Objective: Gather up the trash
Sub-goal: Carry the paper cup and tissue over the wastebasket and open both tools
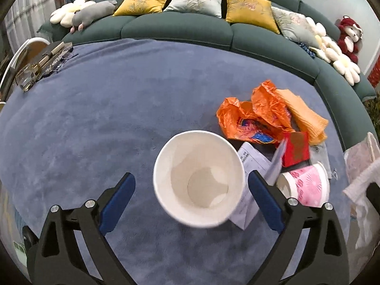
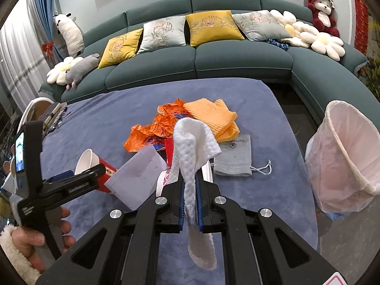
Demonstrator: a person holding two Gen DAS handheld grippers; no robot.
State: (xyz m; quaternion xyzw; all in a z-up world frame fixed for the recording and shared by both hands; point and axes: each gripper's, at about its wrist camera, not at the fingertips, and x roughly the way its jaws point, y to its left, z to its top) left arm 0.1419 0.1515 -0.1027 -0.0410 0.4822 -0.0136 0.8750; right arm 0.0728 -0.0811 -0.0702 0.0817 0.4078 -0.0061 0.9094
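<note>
Crowding the blue table cover [image 2: 273, 109] ahead of us is a loose heap of litter: a crumpled orange wrapper [image 2: 156, 124], an orange textured cloth [image 2: 213, 116] lying against it, a small grey drawstring pouch [image 2: 234, 158] just to the right, a folded sheet of white paper [image 2: 136, 177] to the left, and a pink-patterned cup [image 1: 306, 185] tipped on its side beside a red box [image 1: 296, 148]. Off the table's right edge we see the lined waste bin [image 2: 344, 156] standing on the floor, tilted slightly, its mouth open toward us. Behind everything runs the green sofa [image 2: 237, 57] with its cushions and plush toys. Our right gripper [image 2: 190, 199] points forward over the table with its jaws pinched tight on a white quilted paper towel [image 2: 190, 140], which sticks up above the tips and droops below them. Our left gripper [image 1: 191, 190] is tipped downward, jaws spread wide on either side of a white paper cup [image 1: 199, 180] whose open mouth faces the camera; we cannot tell whether the pads touch its wall. In the right view our left hand [image 2: 35, 237] grips that tool's handle low at the left.
</note>
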